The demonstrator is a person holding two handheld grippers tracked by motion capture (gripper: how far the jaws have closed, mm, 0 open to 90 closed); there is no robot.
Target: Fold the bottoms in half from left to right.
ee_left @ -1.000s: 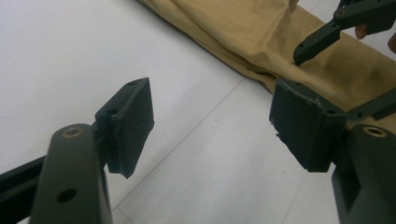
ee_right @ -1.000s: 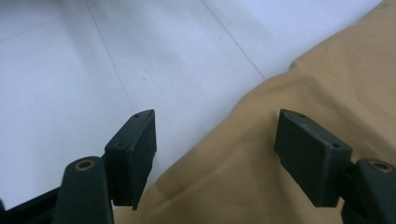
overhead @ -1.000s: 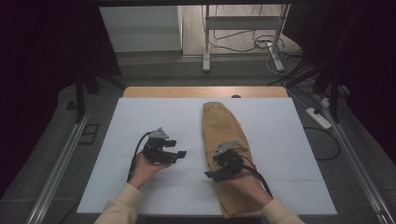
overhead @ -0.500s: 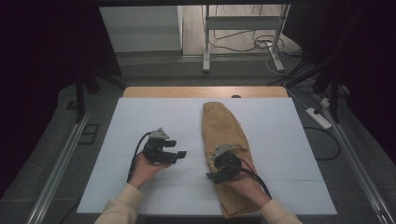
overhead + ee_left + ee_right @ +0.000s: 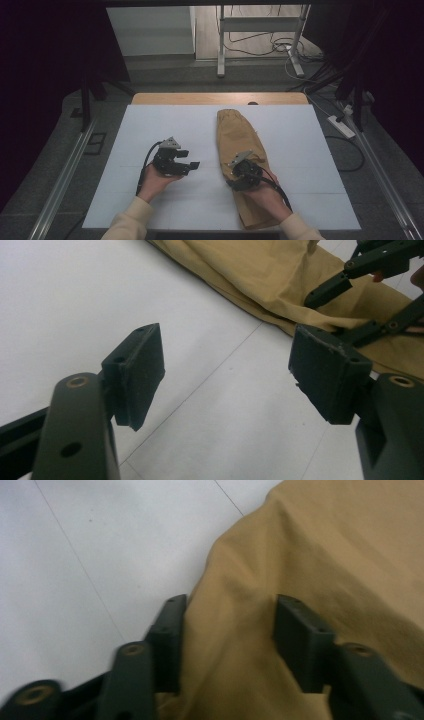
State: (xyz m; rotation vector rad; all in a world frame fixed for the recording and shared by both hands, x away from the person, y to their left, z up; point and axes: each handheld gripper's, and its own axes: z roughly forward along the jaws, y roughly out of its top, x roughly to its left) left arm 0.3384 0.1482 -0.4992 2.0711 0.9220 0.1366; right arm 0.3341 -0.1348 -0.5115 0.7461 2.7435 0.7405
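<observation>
the right gripper (image 5: 239, 176) has just been closing its jaws, and the tan cloth (image 5: 240, 145) is between them: in the right gripper view a raised fold of the cloth's edge (image 5: 235, 625) stands between the two pads, the left pad (image 5: 170, 630) against the fabric at the hem, the right pad (image 5: 300, 640) on top of the cloth. whether both pads already press hard enough to hold it i cannot tell; the jaws look about half closed around the bunch. that reads as the start of a pinch on the near left edge, probably to lift or fold the cloth.

the left gripper (image 5: 186, 165) hovers over the white table (image 5: 165, 130), jaws well apart and nothing between them (image 5: 225, 380); in its view the cloth lies beyond, with the right gripper at the upper right. both hands sit where they were a second ago, and the cloth has not shifted.

the cloth lies lengthwise right of the table's middle, its far end near the wooden edge, its near end under the right hand (image 5: 265, 197).

the near end is covered by the hand and sleeve, so how it lies there is hidden. the right gripper view is soft and cuts the pads' bases off.
</observation>
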